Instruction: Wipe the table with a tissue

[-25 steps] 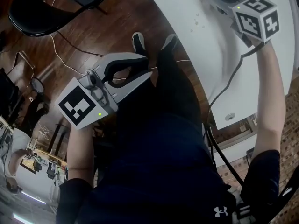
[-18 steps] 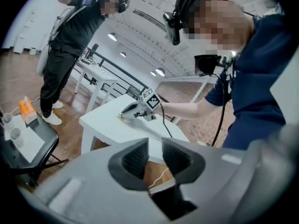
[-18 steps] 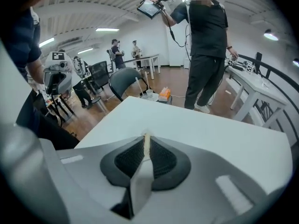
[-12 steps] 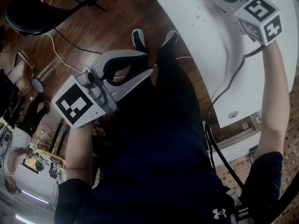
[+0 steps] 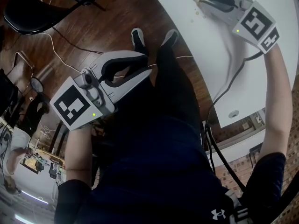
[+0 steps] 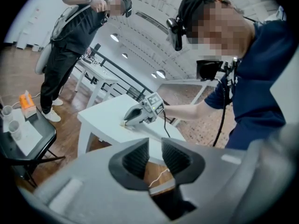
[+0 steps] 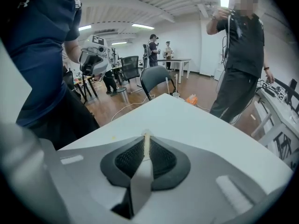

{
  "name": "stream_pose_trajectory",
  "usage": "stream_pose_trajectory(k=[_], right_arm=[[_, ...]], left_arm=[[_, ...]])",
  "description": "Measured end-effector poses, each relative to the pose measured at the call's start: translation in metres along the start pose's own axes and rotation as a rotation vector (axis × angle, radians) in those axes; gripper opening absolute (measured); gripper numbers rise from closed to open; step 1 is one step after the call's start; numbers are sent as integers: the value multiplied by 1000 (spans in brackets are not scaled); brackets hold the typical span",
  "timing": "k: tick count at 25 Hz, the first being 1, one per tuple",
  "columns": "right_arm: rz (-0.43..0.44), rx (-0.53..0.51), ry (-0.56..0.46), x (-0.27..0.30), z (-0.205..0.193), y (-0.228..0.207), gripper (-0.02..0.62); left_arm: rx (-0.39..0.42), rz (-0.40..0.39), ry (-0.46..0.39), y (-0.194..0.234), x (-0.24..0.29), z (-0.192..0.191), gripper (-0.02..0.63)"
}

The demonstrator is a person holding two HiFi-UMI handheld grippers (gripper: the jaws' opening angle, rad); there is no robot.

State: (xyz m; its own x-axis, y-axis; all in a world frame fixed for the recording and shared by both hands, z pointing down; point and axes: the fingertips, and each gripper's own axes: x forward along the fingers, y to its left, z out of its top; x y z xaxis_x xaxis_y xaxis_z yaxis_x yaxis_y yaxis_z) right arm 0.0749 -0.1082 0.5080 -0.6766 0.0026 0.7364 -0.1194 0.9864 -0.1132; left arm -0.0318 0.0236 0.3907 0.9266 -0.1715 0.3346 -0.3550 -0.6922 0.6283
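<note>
My right gripper rests its tips on the white table near the table's left edge, shut on a thin pale tissue that stands as a narrow strip between the pads. A few small yellowish specks lie on the table just beside the tips. In the left gripper view the right gripper shows on the table with the tissue under its tip. My left gripper hangs off the table over the wooden floor, its jaws apart and empty.
The right gripper's cable trails over the table toward a round hole. A black chair and loose wires sit on the floor to the left. A person stands beyond the table's far corner, by a chair with cups.
My right gripper has slid left across the table with the tissue and rolled, so its marker cube now faces differently. The left gripper has stayed where it was.
</note>
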Motion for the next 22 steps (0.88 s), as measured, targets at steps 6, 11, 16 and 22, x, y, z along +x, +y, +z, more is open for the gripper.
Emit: stream_pose_trajectory(k=[6, 11, 16, 22], right_arm=[[24, -6, -23, 1, 0, 18, 35], [32, -27, -23, 6, 3, 31, 34], [36, -55, -7, 11, 4, 44, 34], [56, -59, -13, 16, 4, 59, 34]], left_arm=[[-31, 4, -23, 1, 0, 1, 83], [-27, -9, -19, -1, 1, 2, 81], [-26, -14, -15, -1, 1, 1, 81], [-26, -20, -11, -2, 0, -2, 81]])
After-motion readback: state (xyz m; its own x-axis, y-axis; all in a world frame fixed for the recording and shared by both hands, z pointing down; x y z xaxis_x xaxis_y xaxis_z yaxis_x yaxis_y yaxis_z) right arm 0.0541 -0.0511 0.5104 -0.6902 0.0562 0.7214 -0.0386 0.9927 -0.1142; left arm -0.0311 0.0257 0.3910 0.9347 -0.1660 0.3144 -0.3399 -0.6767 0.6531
